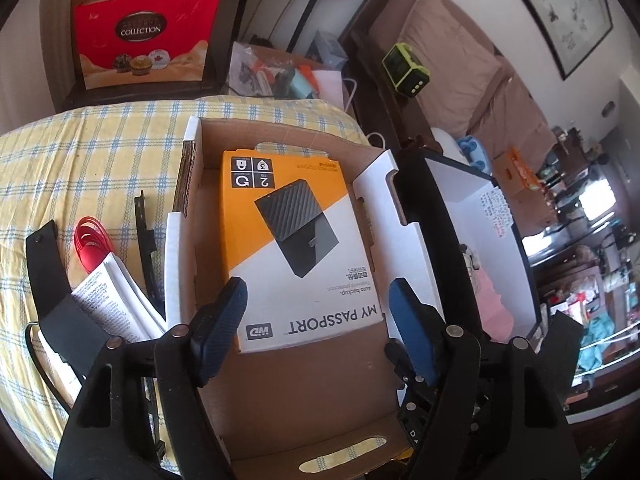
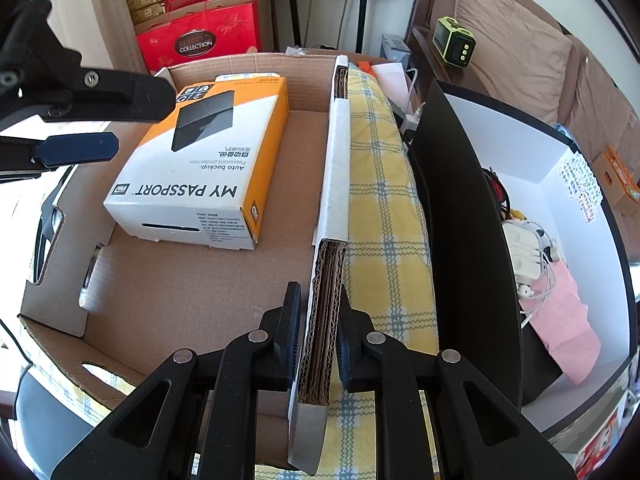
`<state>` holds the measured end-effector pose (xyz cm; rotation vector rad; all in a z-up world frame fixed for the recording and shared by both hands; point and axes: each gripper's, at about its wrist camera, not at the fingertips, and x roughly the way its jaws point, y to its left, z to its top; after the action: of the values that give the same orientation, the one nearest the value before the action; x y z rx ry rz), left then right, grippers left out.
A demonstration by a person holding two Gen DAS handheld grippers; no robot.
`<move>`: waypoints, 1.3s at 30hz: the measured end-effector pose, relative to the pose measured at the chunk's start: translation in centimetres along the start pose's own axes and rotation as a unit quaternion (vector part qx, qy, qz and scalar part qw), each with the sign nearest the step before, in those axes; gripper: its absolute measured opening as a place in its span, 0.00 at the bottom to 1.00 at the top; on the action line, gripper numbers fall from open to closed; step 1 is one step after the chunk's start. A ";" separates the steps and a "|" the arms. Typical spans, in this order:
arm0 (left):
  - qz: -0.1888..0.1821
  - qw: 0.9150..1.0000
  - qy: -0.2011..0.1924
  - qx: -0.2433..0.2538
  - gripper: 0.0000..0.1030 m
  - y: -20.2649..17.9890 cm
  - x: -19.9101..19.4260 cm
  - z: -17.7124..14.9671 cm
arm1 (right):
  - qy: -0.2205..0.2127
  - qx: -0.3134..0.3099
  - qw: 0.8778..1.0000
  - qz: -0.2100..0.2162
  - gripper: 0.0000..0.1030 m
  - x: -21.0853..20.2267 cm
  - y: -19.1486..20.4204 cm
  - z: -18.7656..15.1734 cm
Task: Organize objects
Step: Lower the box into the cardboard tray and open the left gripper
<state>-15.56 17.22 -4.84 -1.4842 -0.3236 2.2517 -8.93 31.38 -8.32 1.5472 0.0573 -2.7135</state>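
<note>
An orange and white "My Passport" box (image 1: 296,248) lies flat inside an open cardboard box (image 1: 296,392) on the yellow checked tablecloth (image 1: 80,160). My left gripper (image 1: 316,320) is open, its blue pads either side of the small box's near end, apart from it. In the right wrist view the small box (image 2: 200,168) lies at the back left of the cardboard box (image 2: 180,300). My right gripper (image 2: 318,332) is shut on the cardboard box's right wall (image 2: 324,312). The left gripper's fingers (image 2: 76,148) hang over the small box's left side.
A booklet (image 1: 116,300), a red loop (image 1: 90,240) and a black strip (image 1: 146,240) lie left of the cardboard box. A black-walled white bin (image 2: 560,264) with cables and a pink item stands at the right. Red gift bags (image 1: 144,44) stand behind the table.
</note>
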 end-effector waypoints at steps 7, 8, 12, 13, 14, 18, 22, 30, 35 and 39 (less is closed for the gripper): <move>0.012 1.000 0.023 0.007 0.57 0.8 0.6 0.3 | 0.000 0.001 1.000 0.002 0.16 0.0 0.0 0.0; 0.013 0.999 0.028 0.007 0.57 0.9 0.7 0.3 | 0.000 0.001 1.000 0.002 0.16 0.0 0.0 0.0; 0.019 0.999 0.025 0.007 0.57 1.3 0.5 0.5 | 0.000 0.001 1.000 0.003 0.16 0.1 -0.1 0.1; 0.018 0.999 0.029 0.007 0.57 1.4 0.6 0.7 | 0.000 0.001 1.000 0.003 0.16 0.1 -0.1 0.1; 0.019 0.999 0.036 0.009 0.57 1.4 0.8 0.8 | 0.000 0.001 1.000 0.003 0.16 0.1 0.0 0.1; 0.026 0.997 0.067 0.020 0.57 1.3 2.0 1.2 | -0.001 -0.001 1.000 0.002 0.16 0.1 0.1 0.1; 0.036 0.997 0.065 0.027 0.57 0.8 2.5 1.4 | -0.001 -0.002 1.000 0.000 0.15 0.1 0.1 0.0; 0.056 0.994 0.066 0.063 0.52 -0.7 3.9 1.6 | -0.003 -0.006 1.000 0.000 0.15 0.1 0.2 -0.2; 0.058 0.993 0.065 0.083 0.53 -1.8 4.5 1.5 | -0.002 -0.009 1.000 -0.002 0.15 0.0 0.3 -0.1; 0.058 0.991 0.065 0.098 0.52 -2.8 4.9 1.5 | -0.001 -0.008 1.000 -0.003 0.15 0.0 0.3 -0.1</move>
<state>-18.01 22.04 -7.12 -1.5705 0.0239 2.1883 -8.82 31.04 -8.42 1.5427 0.0837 -2.7115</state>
